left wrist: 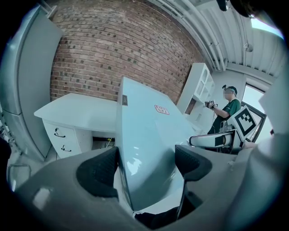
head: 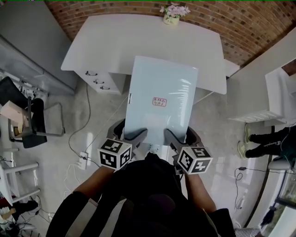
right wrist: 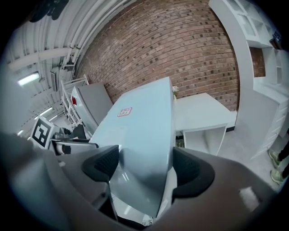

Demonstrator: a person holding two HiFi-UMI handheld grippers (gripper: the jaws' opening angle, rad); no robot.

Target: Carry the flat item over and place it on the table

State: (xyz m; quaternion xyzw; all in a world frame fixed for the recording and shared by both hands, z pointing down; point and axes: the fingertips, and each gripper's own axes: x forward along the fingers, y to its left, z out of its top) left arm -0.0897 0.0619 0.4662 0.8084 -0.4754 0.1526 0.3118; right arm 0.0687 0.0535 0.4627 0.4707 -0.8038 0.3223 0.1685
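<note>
Clamping jaws of left gripper (head: pixel 129 132) and right gripper (head: pixel 182 137) hold a glossy pale-blue panel (head: pixel 162 92), red-labelled.

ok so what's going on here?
A person is carrying a pale flat board with both grippers. The left gripper and the right gripper are each clamped on its near edge. The board is held in the air, pointing toward the white table by the brick wall, and has not yet been laid down on it. A flower pot stands at the table's far edge.
</note>
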